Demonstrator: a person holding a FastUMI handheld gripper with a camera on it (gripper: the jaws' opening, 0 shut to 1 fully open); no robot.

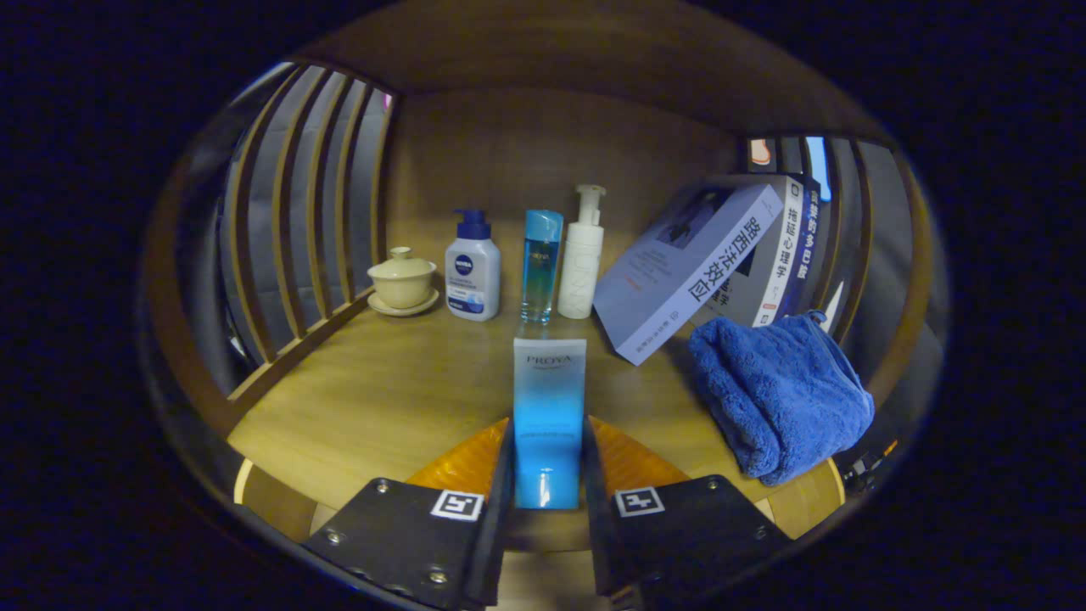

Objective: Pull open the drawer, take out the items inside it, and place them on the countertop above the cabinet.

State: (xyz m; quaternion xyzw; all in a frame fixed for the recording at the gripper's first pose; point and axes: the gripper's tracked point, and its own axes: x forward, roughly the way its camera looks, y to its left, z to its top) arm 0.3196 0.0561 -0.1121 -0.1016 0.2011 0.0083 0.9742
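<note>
A tall blue and white box [548, 407] stands upright between my fingers, and my gripper [548, 458] is shut on its lower part, both pads pressing its sides. The box is over the front part of the wooden countertop [399, 399]; I cannot tell whether its base touches the wood. The drawer is out of sight below.
At the back stand a lidded cream cup [402, 280], a white pump bottle with a blue cap [473, 267], a blue bottle [540, 265] and a white pump bottle [582, 255]. Leaning books [687, 271] and a blue towel [780, 395] lie to the right. Wooden slat rails [297, 212] flank both sides.
</note>
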